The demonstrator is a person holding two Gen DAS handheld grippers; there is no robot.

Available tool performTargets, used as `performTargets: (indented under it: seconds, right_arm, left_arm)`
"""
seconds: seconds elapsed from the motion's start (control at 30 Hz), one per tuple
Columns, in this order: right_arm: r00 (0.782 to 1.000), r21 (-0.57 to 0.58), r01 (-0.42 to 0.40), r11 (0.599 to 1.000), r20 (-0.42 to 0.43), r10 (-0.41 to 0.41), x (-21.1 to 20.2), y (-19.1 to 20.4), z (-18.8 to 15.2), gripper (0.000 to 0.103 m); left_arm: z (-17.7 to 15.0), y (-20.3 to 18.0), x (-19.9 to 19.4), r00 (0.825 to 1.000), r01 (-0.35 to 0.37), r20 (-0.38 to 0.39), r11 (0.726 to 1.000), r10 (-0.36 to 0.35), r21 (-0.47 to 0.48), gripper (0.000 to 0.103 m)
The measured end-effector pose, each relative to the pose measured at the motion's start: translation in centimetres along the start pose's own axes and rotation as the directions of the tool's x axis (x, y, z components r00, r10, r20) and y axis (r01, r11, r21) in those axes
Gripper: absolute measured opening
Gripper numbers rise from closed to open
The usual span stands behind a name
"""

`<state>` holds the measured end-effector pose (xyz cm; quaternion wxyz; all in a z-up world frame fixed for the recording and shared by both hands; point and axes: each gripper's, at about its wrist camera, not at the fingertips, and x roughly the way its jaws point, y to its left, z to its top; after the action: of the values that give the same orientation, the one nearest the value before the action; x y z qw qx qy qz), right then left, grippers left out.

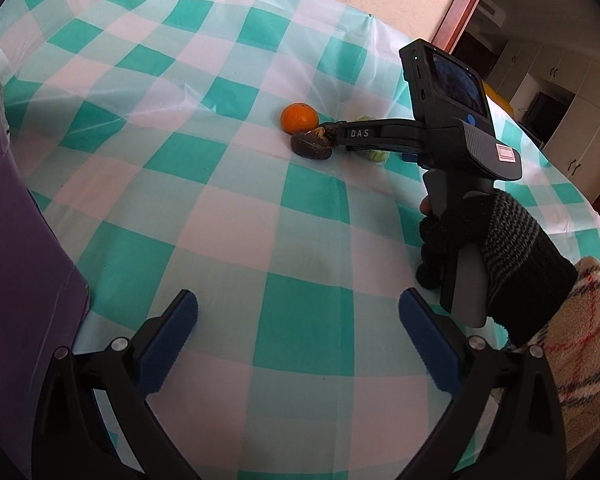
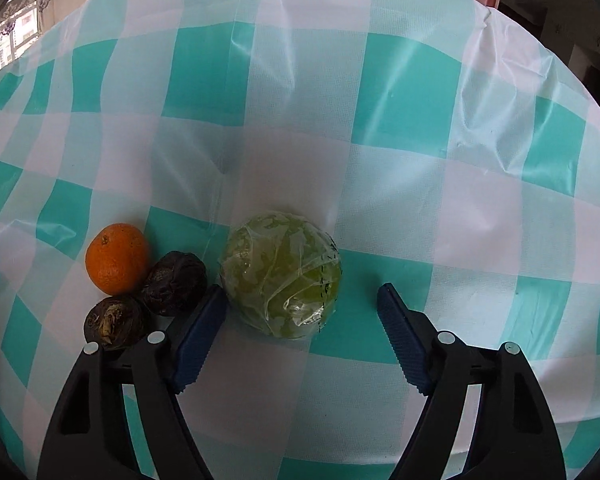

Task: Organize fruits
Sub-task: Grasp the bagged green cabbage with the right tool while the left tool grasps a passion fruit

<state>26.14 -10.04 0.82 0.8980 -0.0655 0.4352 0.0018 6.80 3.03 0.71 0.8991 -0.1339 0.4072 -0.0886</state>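
On the checked tablecloth, a plastic-wrapped green fruit sits just ahead of the right gripper — jaws spread, empty. Orange and two dark fruits cluster left. Left gripper gapes idle. Judged: approach step; next, advance, close around the wrap.

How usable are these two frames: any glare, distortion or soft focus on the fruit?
Left wrist view: strong fisheye bending of the tablecloth, dark corners, orange small but sharp. Right wrist view: the wrapped green fruit shows film glare; the window at upper left is overexposed; fruits are in focus.
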Motion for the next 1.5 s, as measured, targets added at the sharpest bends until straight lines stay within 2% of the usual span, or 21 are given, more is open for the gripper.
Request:
performTargets:
  seconds: [0.03, 0.07, 0.1, 0.17, 0.23, 0.3, 0.43, 0.53, 0.6, 0.7, 0.8, 0.9, 1.07, 1.27, 1.3, 1.33, 1.37, 1.5]
  right_arm:
    - [1.0, -0.004, 0.007, 1.0, 0.002, -0.007, 0.0, 0.1, 0.1, 0.075]
    - [1.0, -0.007, 0.003, 1.0, 0.004, -0.003, 0.0, 0.2, 0.1, 0.069]
    - [1.0, -0.011, -0.015, 1.0, 0.01, 0.015, -0.1, 0.3, 0.1, 0.056]
    - [0.999, 0.013, -0.022, 1.0, 0.029, 0.022, -0.6, 0.0, -0.3, 0.057]
    - [0.996, 0.111, -0.076, 0.991, 0.054, 0.07, -1.4, -1.7, -1.0, 0.056]
    - [0.989, 0.223, -0.139, 0.965, 0.07, 0.127, -1.9, -3.8, -2.1, 0.057]
    - [0.953, 0.36, -0.301, 0.883, 0.136, 0.27, -2.9, -7.0, -4.6, 0.057]
    - [0.936, 0.405, -0.351, 0.844, 0.186, 0.299, -4.1, -8.5, -6.2, 0.057]
    - [0.925, 0.405, -0.377, 0.833, 0.215, 0.314, -4.9, -8.9, -6.6, 0.057]
    - [0.916, 0.371, -0.395, 0.84, 0.234, 0.327, -6.1, -8.5, -7.4, 0.057]
    - [0.912, 0.34, -0.4, 0.851, 0.239, 0.333, -6.8, -8.5, -8.0, 0.057]
    - [0.912, 0.333, -0.4, 0.854, 0.239, 0.334, -6.8, -8.4, -7.9, 0.057]
    - [0.911, 0.324, -0.403, 0.856, 0.229, 0.343, -6.2, -7.6, -7.6, 0.057]
    - [0.908, 0.321, -0.409, 0.854, 0.234, 0.347, -6.2, -7.5, -7.5, 0.057]
    - [0.909, 0.321, -0.408, 0.855, 0.234, 0.346, -6.2, -7.5, -7.5, 0.057]
    - [0.909, 0.321, -0.407, 0.855, 0.234, 0.344, -6.2, -7.5, -7.5, 0.057]
    - [0.91, 0.323, -0.405, 0.856, 0.234, 0.342, -6.2, -7.5, -7.5, 0.057]
    - [0.917, 0.338, -0.39, 0.856, 0.231, 0.326, -6.1, -7.7, -7.5, 0.057]
  left_arm:
    - [0.0, 0.0, 0.0, 1.0, -0.002, 0.0, 1.0, 0.002, 0.0, 0.101]
    - [0.0, 0.0, 0.0, 1.0, -0.003, 0.0, 1.0, 0.003, 0.0, 0.101]
    - [0.0, -0.1, 0.0, 1.0, -0.004, 0.0, 1.0, 0.004, 0.001, 0.101]
    - [-0.1, -0.1, 0.0, 1.0, -0.006, 0.001, 1.0, 0.006, 0.002, 0.101]
    - [-0.1, -0.1, 0.0, 1.0, -0.009, 0.001, 1.0, 0.009, 0.001, 0.101]
    - [0.0, 0.0, 0.0, 1.0, -0.008, 0.0, 1.0, 0.008, -0.001, 0.101]
    - [0.0, 0.1, -0.1, 1.0, -0.002, 0.001, 1.0, 0.002, -0.013, 0.101]
    - [0.6, 0.6, 0.0, 1.0, -0.004, 0.01, 0.999, 0.004, -0.046, 0.101]
    - [1.5, 0.9, 0.4, 0.999, -0.039, 0.028, 0.997, 0.04, -0.06, 0.1]
    - [3.8, 0.9, 2.1, 0.997, -0.058, 0.042, 0.995, 0.062, -0.079, 0.099]
    - [6.1, -0.3, 4.6, 0.995, -0.087, 0.041, 0.994, 0.09, -0.061, 0.091]
    - [8.4, -1.4, 7.0, 0.993, -0.106, 0.038, 0.993, 0.108, -0.055, 0.089]
    - [11.2, -2.6, 10.6, 0.991, -0.133, 0.004, 0.991, 0.133, -0.027, 0.078]
    - [12.8, -3.6, 12.6, 0.975, -0.22, -0.02, 0.974, 0.221, 0.059, 0.067]
    - [12.8, -3.7, 12.6, 0.97, -0.24, -0.02, 0.968, 0.242, 0.066, 0.059]
    - [12.8, -3.7, 12.6, 0.967, -0.251, -0.017, 0.965, 0.253, 0.07, 0.047]
    - [12.8, -3.6, 12.5, 0.969, -0.243, -0.015, 0.967, 0.245, 0.071, 0.042]
    - [12.6, -2.6, 11.6, 0.978, -0.208, -0.001, 0.978, 0.208, 0.017, 0.041]
